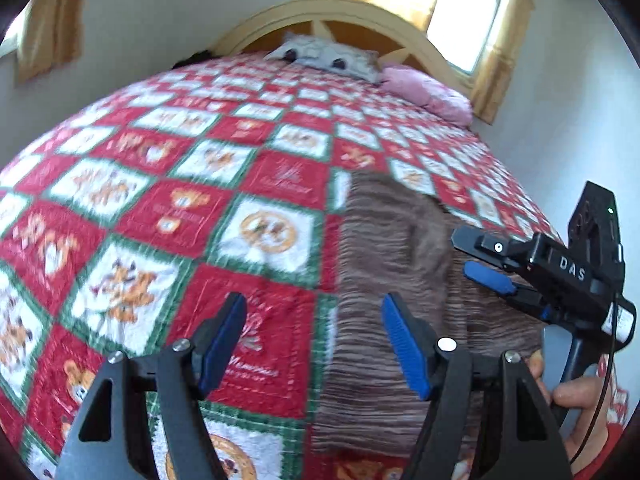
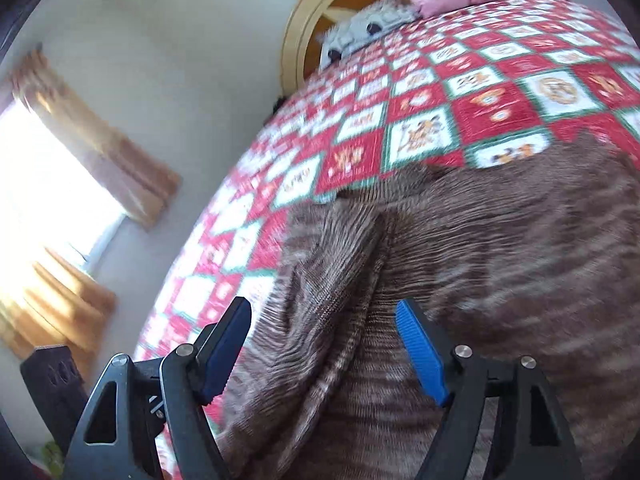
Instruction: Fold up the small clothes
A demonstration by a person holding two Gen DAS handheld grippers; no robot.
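A brown striped knit garment (image 1: 396, 280) lies flat on the red, white and green patchwork quilt (image 1: 160, 200). My left gripper (image 1: 316, 344) is open, above the quilt at the garment's left edge, holding nothing. My right gripper (image 1: 476, 256) shows in the left wrist view over the garment's right part, held by a hand. In the right wrist view the right gripper (image 2: 324, 352) is open, and a raised fold of the garment (image 2: 340, 280) lies between and ahead of its fingers. The garment (image 2: 500, 260) fills the right side of that view.
A grey patterned pillow (image 1: 324, 56) and a pink pillow (image 1: 428, 92) lie at the wooden headboard (image 1: 320, 16). Curtained windows (image 1: 464, 12) sit behind the bed and on the side wall (image 2: 48, 176). The quilt (image 2: 440, 92) stretches far beyond the garment.
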